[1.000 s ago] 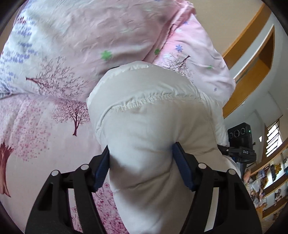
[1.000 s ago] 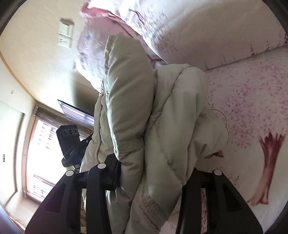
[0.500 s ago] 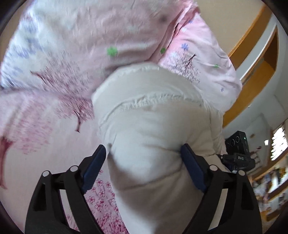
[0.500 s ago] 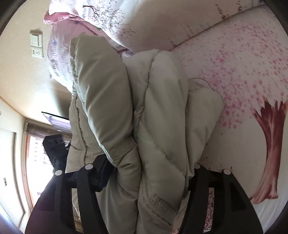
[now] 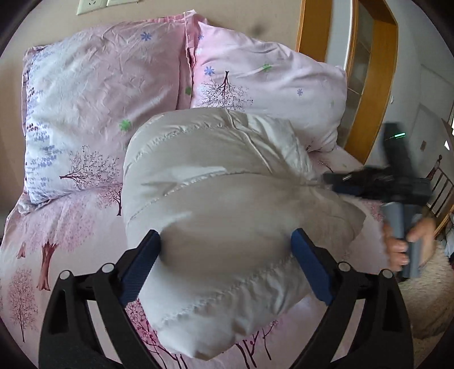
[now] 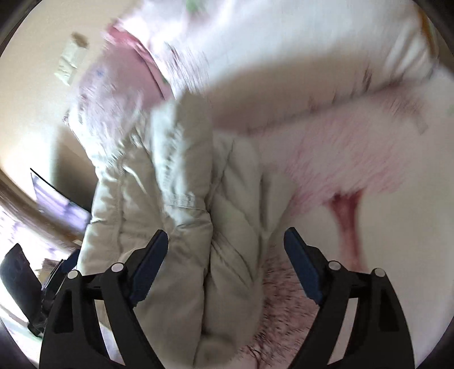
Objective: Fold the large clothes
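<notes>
A folded, puffy off-white quilted jacket (image 5: 221, 215) lies on the pink tree-print bed sheet (image 5: 56, 232). My left gripper (image 5: 225, 264) is wide open, its blue pads on either side of the near end of the bundle, touching it lightly. In the right wrist view, which is blurred, the jacket (image 6: 187, 227) lies between the jaws of my right gripper (image 6: 225, 261), which is open; a gap shows at the right pad. The right gripper also shows in the left wrist view (image 5: 397, 187) at the jacket's right side, held by a hand.
Two pink pillows (image 5: 107, 93) (image 5: 269, 85) lie against the wall behind the jacket. A wooden frame (image 5: 377, 71) stands at the right. A wall socket (image 5: 90, 4) is above the pillows. A fluffy rug (image 5: 431, 298) lies beside the bed.
Both grippers have opened and let go of the jacket bundle, which now rests on the bed. Both have pulled back; the right one is moving fast.
</notes>
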